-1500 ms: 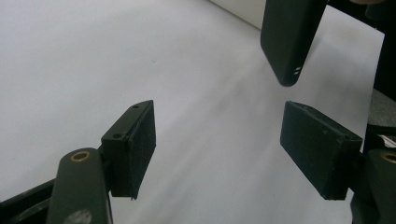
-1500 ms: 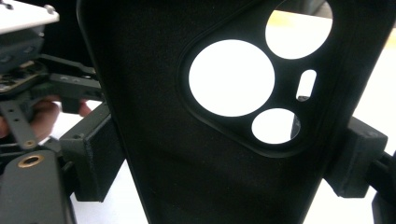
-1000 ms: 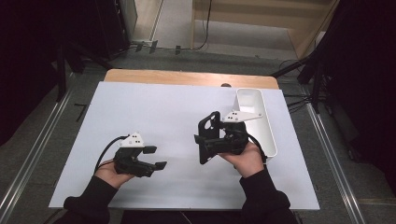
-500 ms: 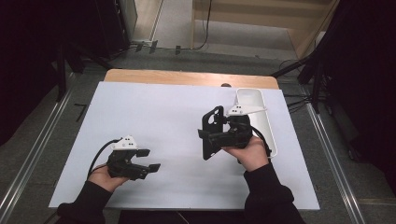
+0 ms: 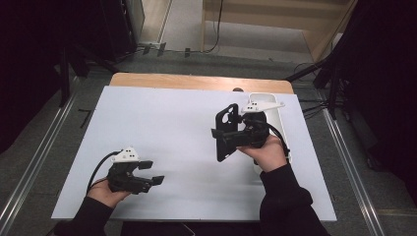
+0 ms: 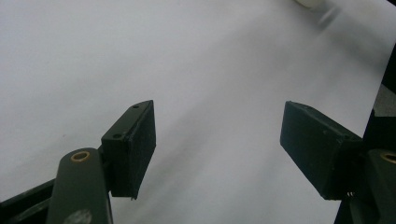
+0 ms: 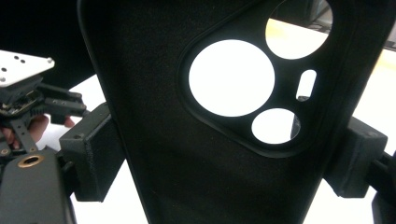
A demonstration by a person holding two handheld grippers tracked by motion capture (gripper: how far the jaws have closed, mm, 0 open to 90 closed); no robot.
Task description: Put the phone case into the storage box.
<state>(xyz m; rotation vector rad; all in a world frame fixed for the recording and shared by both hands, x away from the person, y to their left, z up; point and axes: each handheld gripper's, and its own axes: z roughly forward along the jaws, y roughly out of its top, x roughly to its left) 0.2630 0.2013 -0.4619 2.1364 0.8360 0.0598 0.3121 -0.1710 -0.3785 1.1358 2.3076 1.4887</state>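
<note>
A black phone case (image 5: pixel 226 132) with round camera cut-outs stands upright above the white table mat (image 5: pixel 167 128). My right gripper (image 5: pixel 234 138) is shut on it, beside the white tray (image 5: pixel 281 121). In the right gripper view the case (image 7: pixel 187 158) sits between both pads (image 7: pixel 91 154), which press on its edges. My left gripper (image 5: pixel 152 173) lies low over the mat's near left part, open. In the left gripper view its jaws stand wide apart, with just bare mat (image 6: pixel 140 56) between them. The right gripper view also shows the left gripper (image 7: pixel 28 93) farther off.
The long white tray lies along the mat's right edge, behind my right hand. A wooden table edge (image 5: pixel 196 81) runs along the far side. Metal rails (image 5: pixel 34 162) and dark floor flank the table.
My right gripper has risen a little with the phone case and drifted toward the far side. The left gripper has slid slightly toward the near left and stays open.
</note>
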